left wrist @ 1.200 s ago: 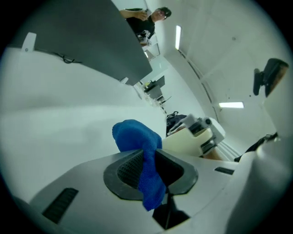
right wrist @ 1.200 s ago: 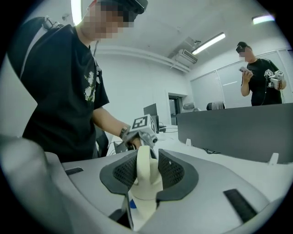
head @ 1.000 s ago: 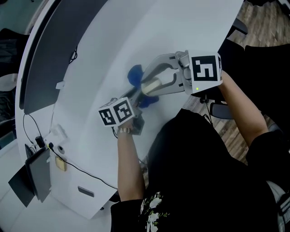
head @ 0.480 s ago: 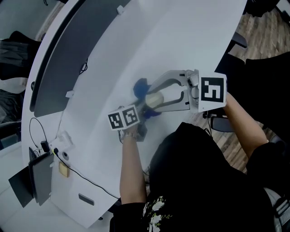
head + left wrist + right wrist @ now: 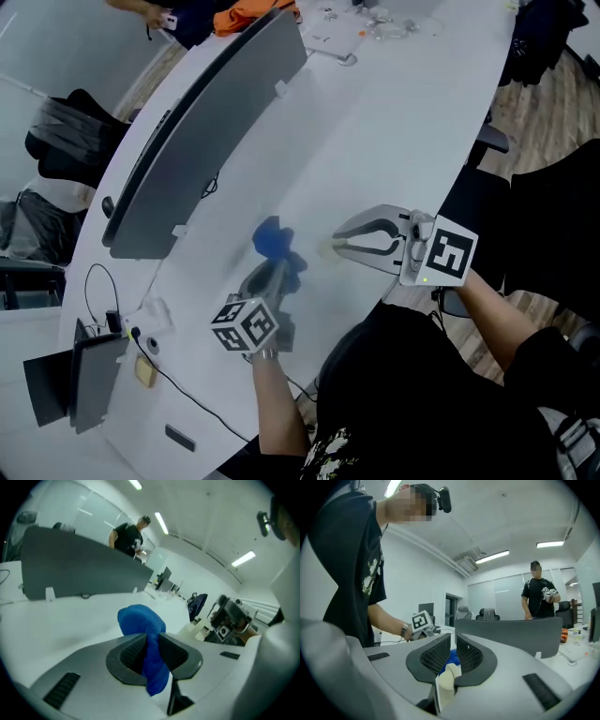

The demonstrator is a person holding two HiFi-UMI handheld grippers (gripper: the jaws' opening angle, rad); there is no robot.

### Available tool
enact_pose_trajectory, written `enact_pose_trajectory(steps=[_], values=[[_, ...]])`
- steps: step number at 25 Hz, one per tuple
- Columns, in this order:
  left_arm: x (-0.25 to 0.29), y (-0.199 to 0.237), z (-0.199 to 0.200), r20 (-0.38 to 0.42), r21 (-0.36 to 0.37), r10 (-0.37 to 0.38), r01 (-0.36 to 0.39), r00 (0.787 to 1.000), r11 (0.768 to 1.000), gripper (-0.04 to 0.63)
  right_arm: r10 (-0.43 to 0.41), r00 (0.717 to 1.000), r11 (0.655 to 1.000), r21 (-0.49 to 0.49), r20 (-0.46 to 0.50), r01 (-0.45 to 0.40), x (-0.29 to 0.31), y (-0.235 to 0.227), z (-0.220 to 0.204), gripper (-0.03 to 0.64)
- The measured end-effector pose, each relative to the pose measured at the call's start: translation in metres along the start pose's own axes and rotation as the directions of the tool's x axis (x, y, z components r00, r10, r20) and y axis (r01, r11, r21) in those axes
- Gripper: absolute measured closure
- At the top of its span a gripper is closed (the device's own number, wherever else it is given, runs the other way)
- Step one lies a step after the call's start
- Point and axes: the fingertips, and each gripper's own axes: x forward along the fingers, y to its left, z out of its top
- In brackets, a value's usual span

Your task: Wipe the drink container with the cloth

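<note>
Left claw (image 5: 151, 643): clamped on the blue cloth (image 5: 139, 620), which bunches beyond its tips.
Right claw (image 5: 453, 649): jaws have just been closing, now pinched on the pale drink container (image 5: 446, 679) low between them.
Cloth and container: appear apart, above the desk (image 5: 403, 122).
Progress, as judged: no wiping contact now. Cleanliness cannot be told. Another pass or setting down remains.
</note>
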Motion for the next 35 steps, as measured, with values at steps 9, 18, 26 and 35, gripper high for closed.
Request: enact_pose_trajectory(steps=[9,18,26,35], values=[[-0.098,-0.063,0.099,0.454,0.343,0.038,-0.214,0.890,0.915,0.520,-0.277,0.960,0.960,-0.024,0.033,0.278,-0.015,0.000,0.021,0.617],[-0.146,-0.098,0.120,0.602,0.476,0.012,-0.371,0.798,0.797,0.520,-0.556,0.831,0.831,-0.038,0.002,0.555,-0.039,0.002,0.043,0.617],[-0.174,-0.103,0.116,0.623,0.486,-0.021,-0.366,0.782,0.793,0.520,-0.656,0.755,0.752,-0.095,-0.008,0.652,-0.045,0.034,0.053,0.617],[-0.187,-0.109,0.105,0.631,0.481,-0.053,-0.336,0.774,0.810,0.520,-0.668,0.744,0.738,-0.129,-0.003,0.662,-0.037,0.057,0.059,0.617]])
